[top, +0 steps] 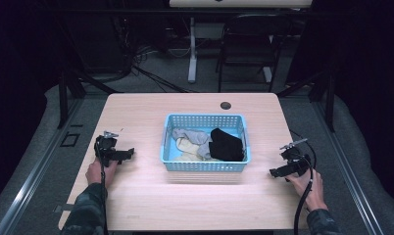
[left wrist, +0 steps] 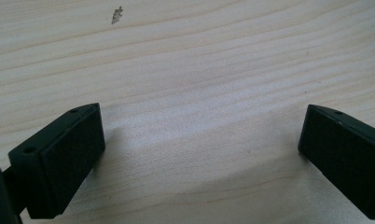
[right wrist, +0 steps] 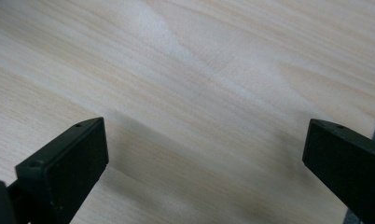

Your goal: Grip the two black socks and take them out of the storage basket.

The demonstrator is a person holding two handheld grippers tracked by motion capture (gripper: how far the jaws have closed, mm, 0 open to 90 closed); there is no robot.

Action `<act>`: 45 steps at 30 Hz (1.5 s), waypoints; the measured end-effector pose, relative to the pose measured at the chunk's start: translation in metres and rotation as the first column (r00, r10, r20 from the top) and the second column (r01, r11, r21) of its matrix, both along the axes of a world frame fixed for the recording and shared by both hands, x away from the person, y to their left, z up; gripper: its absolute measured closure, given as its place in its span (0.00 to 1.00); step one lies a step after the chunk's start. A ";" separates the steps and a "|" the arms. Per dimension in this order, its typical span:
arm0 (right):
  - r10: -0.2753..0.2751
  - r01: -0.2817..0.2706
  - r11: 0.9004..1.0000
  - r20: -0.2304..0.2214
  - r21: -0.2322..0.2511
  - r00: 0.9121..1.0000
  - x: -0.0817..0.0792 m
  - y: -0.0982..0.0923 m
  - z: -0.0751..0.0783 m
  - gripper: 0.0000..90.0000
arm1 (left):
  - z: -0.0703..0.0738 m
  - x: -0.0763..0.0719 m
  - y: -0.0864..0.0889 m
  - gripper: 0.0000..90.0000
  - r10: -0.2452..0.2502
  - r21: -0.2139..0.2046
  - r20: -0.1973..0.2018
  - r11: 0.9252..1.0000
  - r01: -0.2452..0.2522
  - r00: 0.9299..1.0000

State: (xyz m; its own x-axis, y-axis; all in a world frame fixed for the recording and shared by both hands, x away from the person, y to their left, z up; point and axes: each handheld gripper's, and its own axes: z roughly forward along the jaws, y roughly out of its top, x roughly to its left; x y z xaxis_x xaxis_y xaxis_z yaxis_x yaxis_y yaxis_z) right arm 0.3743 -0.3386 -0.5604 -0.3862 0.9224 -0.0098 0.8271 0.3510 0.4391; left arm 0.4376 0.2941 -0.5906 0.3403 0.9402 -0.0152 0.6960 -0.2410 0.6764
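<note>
Both grippers rest on the wooden table (top: 136, 205), one on each side of the blue basket (top: 205, 165), and neither touches it. The left gripper (top: 129, 152) lies near the table's left edge with its jaws pointing toward the basket. The right gripper (top: 276, 172) lies near the right edge, also pointing inward.

Jaw state — in the left gripper view the two black jaws stand wide apart with bare wood grain between them; nothing is held. The right gripper view shows the same: jaws spread wide, empty, over bare tabletop, with the table edge visible at the far right.

Work items: the basket sits at the centre of the table and holds a loose pile of socks. A black sock (top: 228, 144) lies on the right side, a grey sock (top: 191, 135) at the rear left, and a pale yellow sock (top: 186, 147) at the front left. The socks overlap one another, so how many there are cannot be told.

Step in hand, as judged: the start position — no sock has been reached for yet.

Next move, as judged: lift one gripper clear of the table, carry it over the basket rim, and lower the open jaws onto a single sock. The black sock lies uppermost and nearest the right gripper, making it the easier first pick. The jaws should close on a raised fold, not on the basket wall.
</note>
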 end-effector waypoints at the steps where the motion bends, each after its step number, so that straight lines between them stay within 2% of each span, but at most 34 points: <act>1: -0.002 0.002 1.000 0.005 0.011 1.000 0.000 0.000 0.002 0.00 | 0.000 0.000 0.000 0.00 0.000 0.000 0.000 1.000 0.000 1.000; 6: 0.007 -0.008 1.000 0.025 0.008 1.000 -0.001 0.000 0.013 0.00 | 0.000 0.000 0.000 0.00 0.000 0.000 0.000 1.000 0.000 1.000; 12: 0.024 -0.026 0.999 0.051 0.039 0.998 -0.002 0.005 0.029 0.00 | 0.000 0.000 0.000 0.00 0.000 0.000 0.000 1.000 0.000 1.000; 19: 0.044 -0.048 0.998 0.079 0.051 0.996 -0.001 0.010 0.045 0.00 | 0.000 0.000 0.000 0.00 0.000 0.000 0.000 1.000 0.000 1.000; 26: 0.072 -0.076 0.996 0.099 0.041 0.992 0.000 0.019 0.060 0.00 | 0.000 0.000 0.000 0.00 0.000 0.000 0.000 1.000 0.000 1.000; 31: 0.085 -0.091 0.995 0.103 0.051 0.991 0.002 0.025 0.064 0.00 | 0.000 0.000 0.000 0.00 0.000 0.000 0.000 1.000 0.000 1.000; 40: 0.119 -0.123 0.992 0.098 0.037 0.988 0.010 0.035 0.081 0.00 | 0.000 0.000 0.000 0.00 0.000 0.000 0.000 1.000 0.000 1.000; 45: 0.134 -0.139 0.990 0.118 0.035 0.984 0.014 0.041 0.094 0.00 | 0.000 0.000 0.000 0.00 0.001 -0.001 0.000 1.000 -0.001 1.000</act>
State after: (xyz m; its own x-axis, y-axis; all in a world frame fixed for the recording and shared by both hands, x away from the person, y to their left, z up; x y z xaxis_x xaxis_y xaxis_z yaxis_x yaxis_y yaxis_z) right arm 0.3885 -0.2981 -0.4661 -0.5070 0.8616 -0.0231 0.7161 0.4360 0.5451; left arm 0.4376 0.2940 -0.5906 0.3394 0.9405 -0.0161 0.6964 -0.2398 0.6764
